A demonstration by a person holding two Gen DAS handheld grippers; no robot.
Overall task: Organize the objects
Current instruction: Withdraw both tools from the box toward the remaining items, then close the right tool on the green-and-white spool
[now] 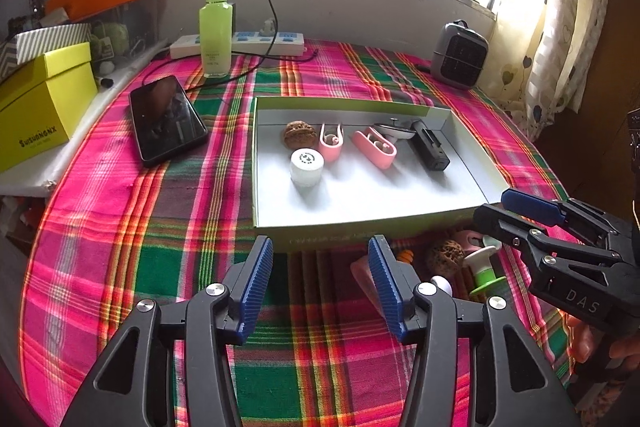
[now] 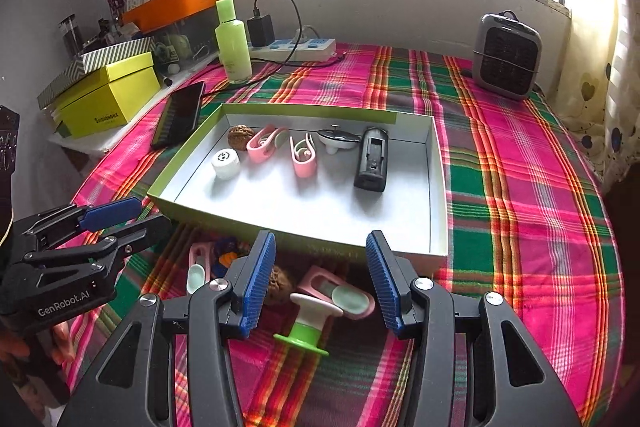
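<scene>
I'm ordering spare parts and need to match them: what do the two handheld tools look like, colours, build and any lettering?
Both match: the left tool and right tool have black plastic linkage arms with triangular cut-outs and silver round screw heads. Each finger carries a blue ribbed pad. White lettering marks the bodies: "GenRobot.AI" on the left tool's side in the right wrist view, "DAS" on the right tool's side in the left wrist view. No cables show.

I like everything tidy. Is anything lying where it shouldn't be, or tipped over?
Yes. A small pile still lies on the cloth in front of the tray: a walnut, a pink clip, another pink clip, and a green and white stopper tipped on its side. Their matches already sit in the tray.
</scene>
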